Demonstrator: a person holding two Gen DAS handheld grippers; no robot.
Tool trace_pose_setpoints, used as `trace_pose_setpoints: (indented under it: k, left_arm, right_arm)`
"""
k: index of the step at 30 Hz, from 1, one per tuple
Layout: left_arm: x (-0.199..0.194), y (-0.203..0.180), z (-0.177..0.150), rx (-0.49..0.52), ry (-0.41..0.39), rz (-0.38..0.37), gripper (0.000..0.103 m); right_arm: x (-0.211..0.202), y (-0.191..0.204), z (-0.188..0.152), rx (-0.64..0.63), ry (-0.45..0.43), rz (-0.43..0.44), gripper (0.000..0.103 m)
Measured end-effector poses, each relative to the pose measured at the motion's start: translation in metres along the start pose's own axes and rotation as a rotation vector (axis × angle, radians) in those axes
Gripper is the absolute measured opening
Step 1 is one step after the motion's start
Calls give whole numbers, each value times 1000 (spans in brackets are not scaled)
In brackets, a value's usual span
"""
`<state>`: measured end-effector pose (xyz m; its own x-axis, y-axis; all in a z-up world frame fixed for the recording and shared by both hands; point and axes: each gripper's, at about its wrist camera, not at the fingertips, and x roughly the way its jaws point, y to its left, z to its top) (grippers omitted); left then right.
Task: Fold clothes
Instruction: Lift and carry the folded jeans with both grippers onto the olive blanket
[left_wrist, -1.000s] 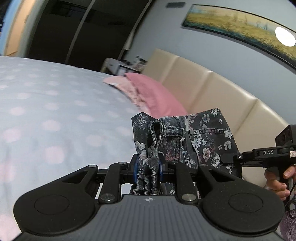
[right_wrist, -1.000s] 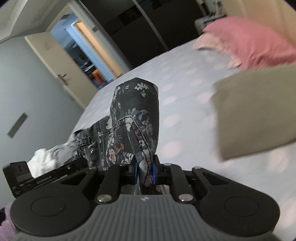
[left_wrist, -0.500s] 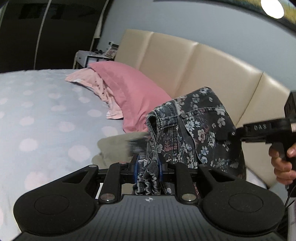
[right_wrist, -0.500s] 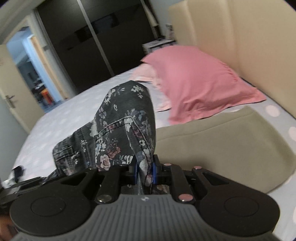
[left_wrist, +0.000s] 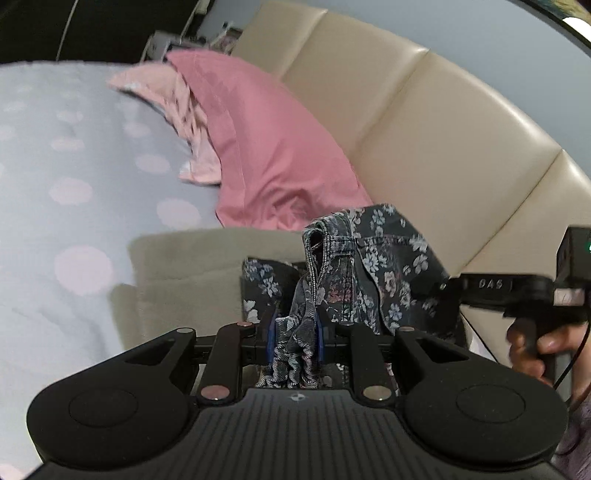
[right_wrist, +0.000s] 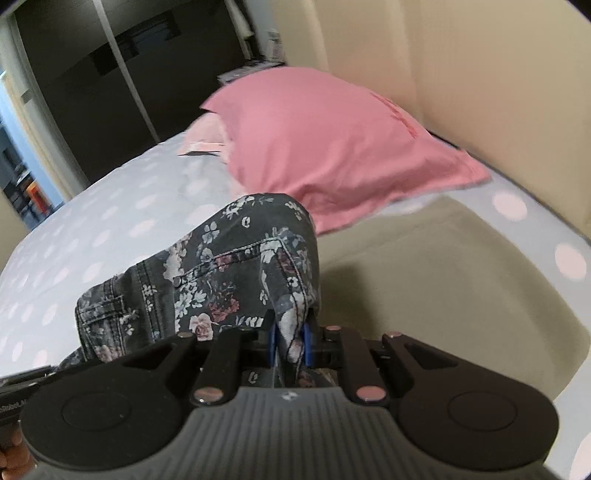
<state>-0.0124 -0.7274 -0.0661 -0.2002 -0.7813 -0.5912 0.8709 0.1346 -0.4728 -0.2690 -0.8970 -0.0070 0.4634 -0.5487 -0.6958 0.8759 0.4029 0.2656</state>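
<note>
A folded dark floral denim garment hangs between both grippers, above the bed. My left gripper is shut on one bunched end of it. My right gripper is shut on the other end of the floral garment. In the left wrist view the right gripper shows at the right edge, held by a hand. Under the garment lies a folded olive-beige cloth, also visible as the olive-beige cloth in the left wrist view.
A pink pillow leans near the cream padded headboard, with a paler pink pillow behind it. The bed sheet is pale blue with pink dots. Dark wardrobe doors stand beyond the bed.
Both grippers have carried the floral garment toward the headboard and now hold it over the olive-beige cloth. The pillows and headboard have come closer. Both grips are unchanged.
</note>
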Motion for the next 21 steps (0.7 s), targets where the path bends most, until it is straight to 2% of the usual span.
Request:
trace_pose_setpoints:
  k: [3,5,7,8,10,13,16,21]
  left_arm:
    - [13,6,1,-16,38,41,22]
    - [11,13,0,-47,50,51,26]
    - [6,21,-1,-87,53,34,52]
    - [-1,24,-4,-118,45,25,57]
    - [-4,31,-8,-167,45,-7,60]
    - [2,36,-18,-224,86,-51,60]
    - [17,34,-28,-246,129,-64,61]
    - [22,29,-38,-231,102,-65,64]
  right_arm:
    - [13,-16,-7,41,18,-11,20]
    - [8,-25,-10,60,9,-4,38]
    - [3,-35,-14,80,0,4,42]
    - [0,-39,-16,89,-4,7,54]
    - [-5,-49,-20,109,-13,15,67]
    - [-12,-63,-25,138,-27,26,72]
    - [-12,-71,-31,157,-27,28,72]
    - [0,-74,-40,173,-6,18,69]
